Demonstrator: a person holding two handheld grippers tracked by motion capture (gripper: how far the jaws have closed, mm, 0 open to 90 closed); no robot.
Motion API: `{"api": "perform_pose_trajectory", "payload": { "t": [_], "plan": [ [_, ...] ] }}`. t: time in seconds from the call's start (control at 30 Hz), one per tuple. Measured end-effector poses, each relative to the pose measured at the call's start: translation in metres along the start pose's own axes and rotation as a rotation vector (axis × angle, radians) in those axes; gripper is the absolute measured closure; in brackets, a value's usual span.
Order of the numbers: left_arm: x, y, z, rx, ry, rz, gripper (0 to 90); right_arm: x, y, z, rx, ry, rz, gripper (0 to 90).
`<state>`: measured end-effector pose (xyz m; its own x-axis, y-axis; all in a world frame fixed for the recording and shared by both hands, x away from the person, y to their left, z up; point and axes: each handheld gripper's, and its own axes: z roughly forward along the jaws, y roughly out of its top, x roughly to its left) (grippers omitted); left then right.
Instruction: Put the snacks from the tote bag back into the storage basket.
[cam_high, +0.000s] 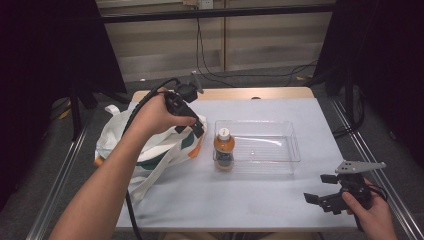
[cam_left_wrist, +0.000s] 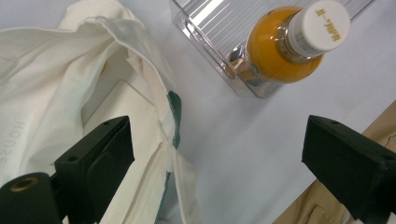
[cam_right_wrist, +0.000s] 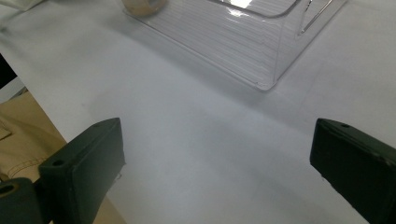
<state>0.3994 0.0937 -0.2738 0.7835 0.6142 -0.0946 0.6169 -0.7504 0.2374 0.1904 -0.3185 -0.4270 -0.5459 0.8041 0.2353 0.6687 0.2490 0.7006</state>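
Observation:
A bottle of orange drink with a white cap stands upright in the left end of a clear plastic tray. Left of it lies a cream tote bag with green print. My left gripper hovers over the bag's right edge, open and holding nothing. In the left gripper view the bag lies under the left jaw, and the bottle is up ahead in the tray's corner. My right gripper is open near the table's front right corner and faces the tray.
A white cover lies over the table, bare in front of the tray. The table's front edge runs close below my right gripper, with tan trousers beyond it. Black stands and cables surround the table at the back and sides.

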Motion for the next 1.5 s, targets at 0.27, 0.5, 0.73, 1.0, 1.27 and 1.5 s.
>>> {"api": "perform_pose_trajectory", "payload": {
  "t": [0.27, 0.5, 0.73, 1.0, 1.27, 1.5],
  "plan": [
    [0.008, -0.013, -0.001, -0.013, 0.004, -0.023, 8.4, 0.001, 0.001, 0.000, 0.003, -0.001, 0.005, 2.6],
    [0.015, -0.028, -0.003, -0.033, 0.015, -0.057, 8.0, 0.000, 0.001, 0.001, 0.003, 0.003, 0.000, 2.6],
    [0.018, -0.040, -0.005, -0.037, 0.034, -0.066, 7.4, 0.001, 0.001, 0.001, 0.005, 0.003, 0.003, 2.6],
    [0.020, -0.055, -0.002, -0.053, 0.025, -0.078, 6.6, 0.001, 0.001, 0.001, 0.007, 0.002, 0.005, 2.6],
    [0.023, -0.071, -0.002, -0.083, 0.032, -0.081, 6.1, 0.001, 0.001, 0.002, 0.006, -0.001, -0.001, 2.6],
    [0.026, -0.086, 0.003, -0.101, 0.022, -0.088, 5.5, 0.001, 0.001, 0.002, 0.008, 0.000, -0.004, 2.6]
  ]
}}
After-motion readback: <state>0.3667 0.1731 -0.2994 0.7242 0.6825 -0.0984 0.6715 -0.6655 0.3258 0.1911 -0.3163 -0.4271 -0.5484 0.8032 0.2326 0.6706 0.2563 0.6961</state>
